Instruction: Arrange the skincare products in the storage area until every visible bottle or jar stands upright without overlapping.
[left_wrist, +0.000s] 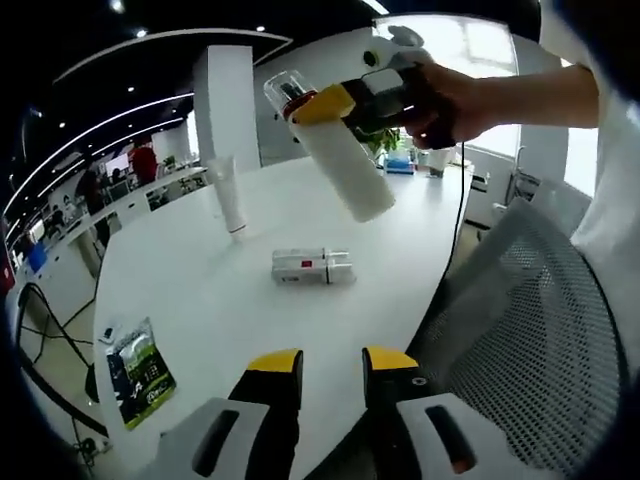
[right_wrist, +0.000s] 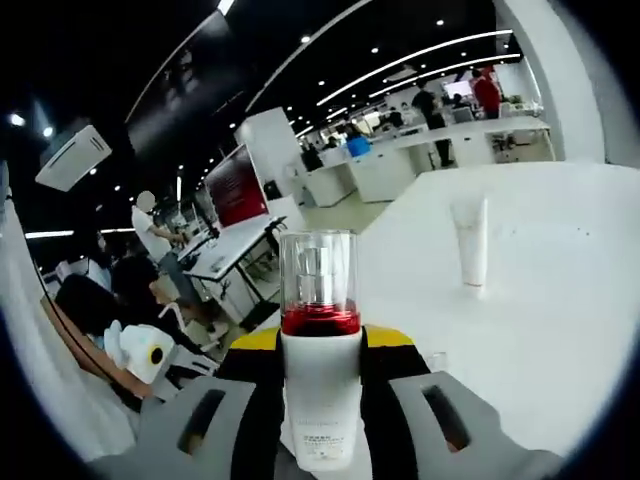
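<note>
Above the white bench (left_wrist: 200, 290), my right gripper (right_wrist: 320, 345) pinches the pump bottle (right_wrist: 319, 340) aloft, one tube (left_wrist: 228, 195) stands at eleven o'clock, another bottle (left_wrist: 312, 267) lies flat awaiting righting, my left gripper (left_wrist: 332, 365) spread, empty.

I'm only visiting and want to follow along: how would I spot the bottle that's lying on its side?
Start from the big round white table. Near its middle, past the standing white tube, lies the small white bottle, flat on the tabletop. It is the one product lying down: the tube stands on its cap, and the taller clear-capped bottle is held in the air by the right gripper.
</note>
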